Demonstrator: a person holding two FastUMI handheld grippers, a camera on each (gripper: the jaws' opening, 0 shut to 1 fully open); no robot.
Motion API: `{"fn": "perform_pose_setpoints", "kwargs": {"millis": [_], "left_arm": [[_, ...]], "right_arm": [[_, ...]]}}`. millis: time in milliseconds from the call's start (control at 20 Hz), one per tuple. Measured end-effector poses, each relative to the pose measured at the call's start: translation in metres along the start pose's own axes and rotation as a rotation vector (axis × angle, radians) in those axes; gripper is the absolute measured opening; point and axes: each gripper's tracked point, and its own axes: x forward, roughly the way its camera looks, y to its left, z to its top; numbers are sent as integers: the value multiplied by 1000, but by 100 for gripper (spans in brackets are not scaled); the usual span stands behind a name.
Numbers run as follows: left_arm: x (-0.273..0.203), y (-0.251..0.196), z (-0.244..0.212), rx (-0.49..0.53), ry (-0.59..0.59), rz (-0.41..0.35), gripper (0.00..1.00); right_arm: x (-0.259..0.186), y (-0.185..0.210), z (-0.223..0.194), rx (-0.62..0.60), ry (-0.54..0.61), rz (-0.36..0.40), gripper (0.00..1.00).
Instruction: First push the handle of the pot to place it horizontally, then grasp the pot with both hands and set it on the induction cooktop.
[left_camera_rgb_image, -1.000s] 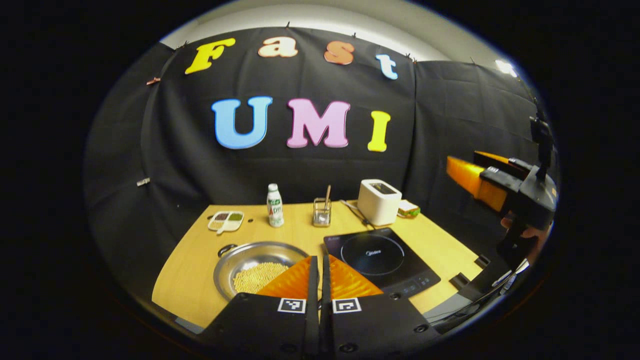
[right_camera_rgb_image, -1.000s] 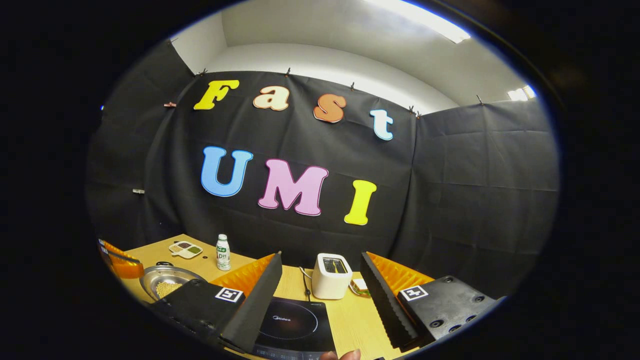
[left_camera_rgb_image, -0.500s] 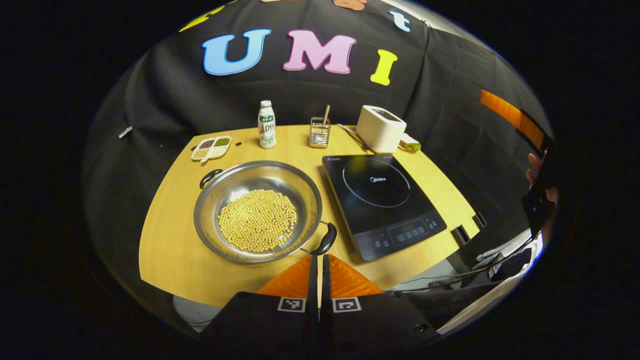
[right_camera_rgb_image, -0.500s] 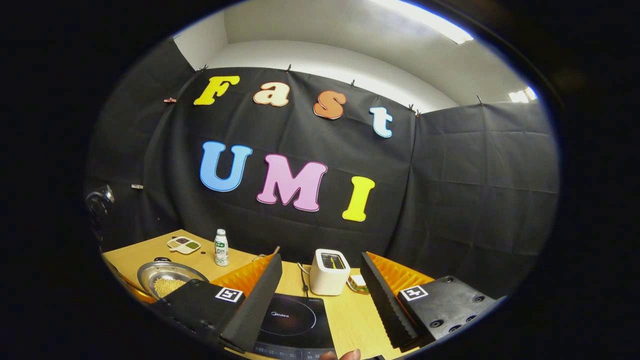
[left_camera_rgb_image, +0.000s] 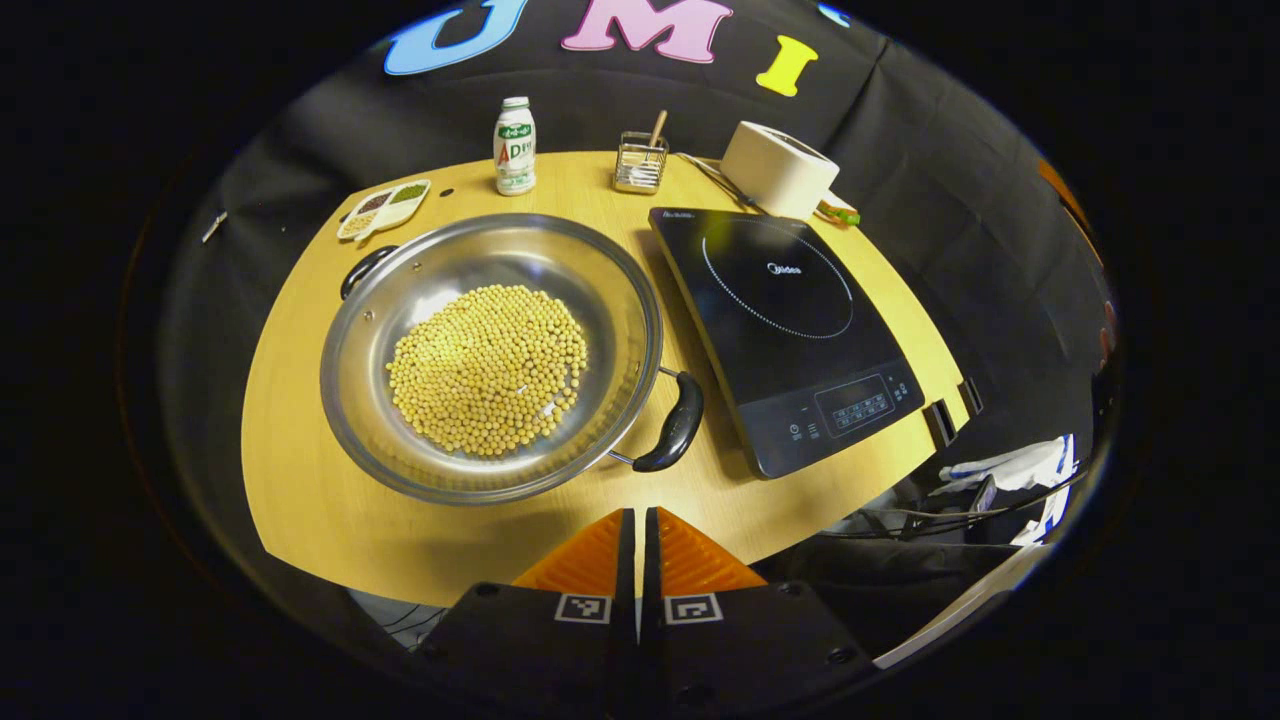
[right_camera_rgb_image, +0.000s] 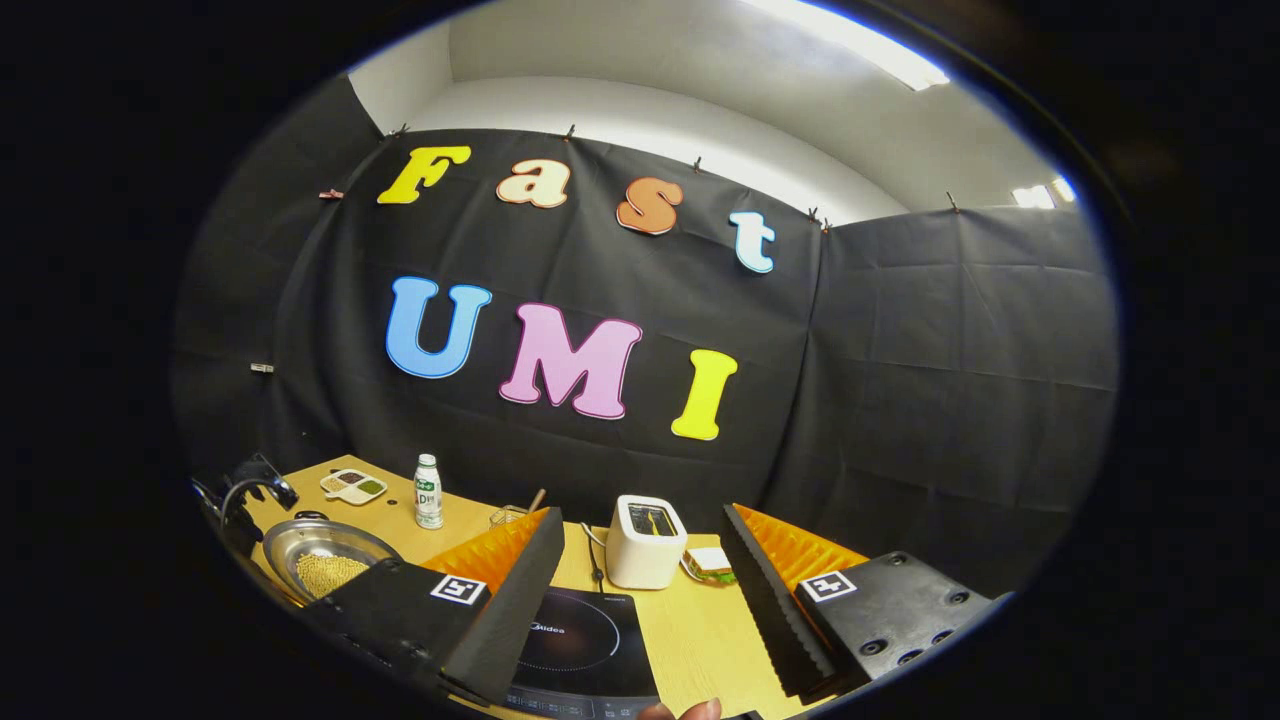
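We hover left gripper (left_camera_rgb_image: 637, 520), fingers together, just short of wide shallow steel pot (left_camera_rgb_image: 490, 355) of yellow beans, beside black induction cooktop (left_camera_rgb_image: 785, 330). Right gripper (right_camera_rgb_image: 640, 590) spread apart, empty. Pot likely heavy, slick; beans shift. Grip black loop handles (left_camera_rgb_image: 675, 422).

Left gripper view: high, tilted down over table (left_camera_rgb_image: 300, 500). Right gripper view: low, level, facing wall. Shared: pot (left_camera_rgb_image: 490, 355) (right_camera_rgb_image: 325, 560), cooktop (left_camera_rgb_image: 790, 330) (right_camera_rgb_image: 580, 650).
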Motion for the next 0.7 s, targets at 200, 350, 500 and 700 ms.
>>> {"fn": "perform_pose_setpoints", "kwargs": {"millis": [200,350,500,700], "left_arm": [[22,9,-1,17,60,6,5],[35,15,2,40,88,20,5],[44,11,5,57,106,8,5],[53,3,10,122,122,10,5]], "right_arm": [[1,-11,-3,3,7,-30,98],[3,-20,-7,-1,19,-54,98],[5,-24,-12,-7,31,-66,98],[7,-26,-15,-17,40,-74,98]]}}
